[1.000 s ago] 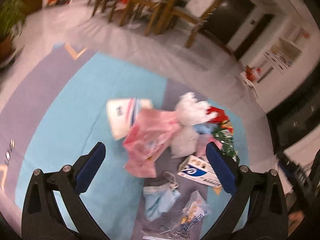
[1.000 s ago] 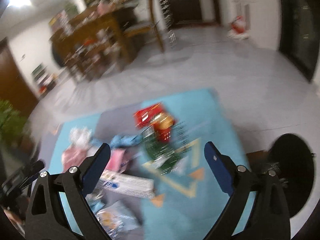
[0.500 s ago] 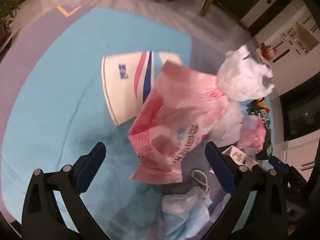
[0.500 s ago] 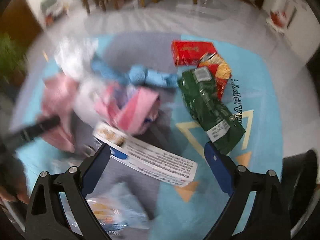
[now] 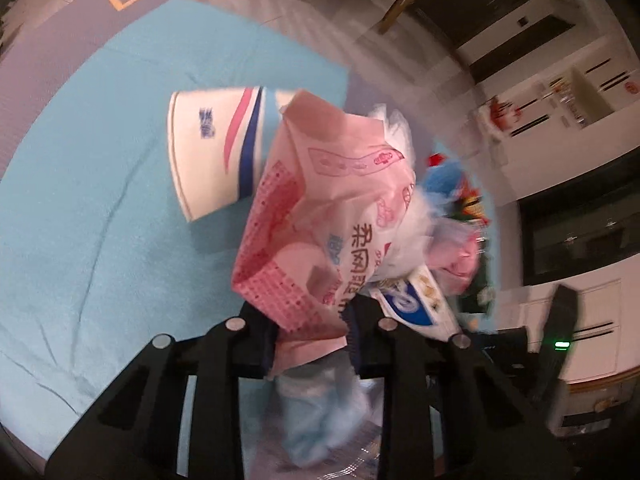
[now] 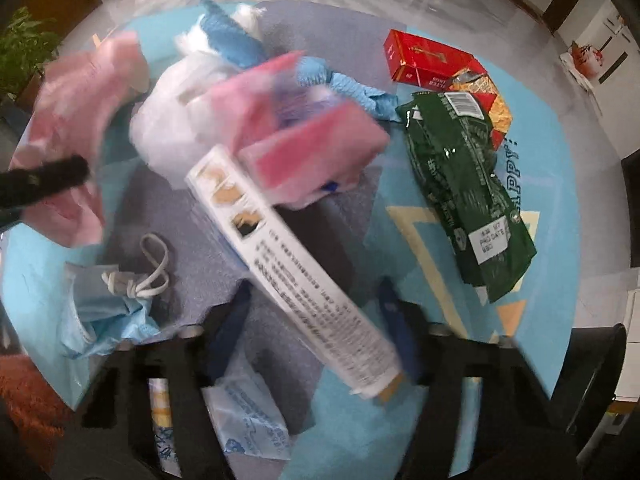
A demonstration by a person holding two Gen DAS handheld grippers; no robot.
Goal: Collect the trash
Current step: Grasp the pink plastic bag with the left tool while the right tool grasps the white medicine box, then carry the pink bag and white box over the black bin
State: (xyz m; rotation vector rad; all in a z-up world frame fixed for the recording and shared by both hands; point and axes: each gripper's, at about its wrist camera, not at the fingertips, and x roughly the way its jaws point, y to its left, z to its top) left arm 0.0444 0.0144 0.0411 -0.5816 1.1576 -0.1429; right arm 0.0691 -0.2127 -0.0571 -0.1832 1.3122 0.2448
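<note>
A heap of trash lies on a teal and grey rug (image 5: 80, 200). My left gripper (image 5: 312, 336) is low over the heap, and its jaws are closing with the lower edge of a pink printed plastic bag (image 5: 320, 220) pinched between the pads. That pink bag (image 6: 68, 112) also shows in the right wrist view, beside a left finger (image 6: 44, 180). My right gripper (image 6: 316, 320) points steeply down. Its jaws are closing around a long white carton (image 6: 296, 264) that lies slantwise between them. A gap shows at the left pad.
A striped white paper cup (image 5: 212, 160) lies behind the pink bag. Around the carton lie a pink tissue pack (image 6: 312, 148), a green snack bag (image 6: 464, 184), a red box (image 6: 424, 60), a blue face mask (image 6: 104, 308) and a clear packet (image 6: 248, 412). A dark bin (image 6: 596, 368) stands right.
Both grippers came down onto the heap and their jaws narrowed from wide open. The left closed on the pink bag's edge; the right tilted down over the white carton.
</note>
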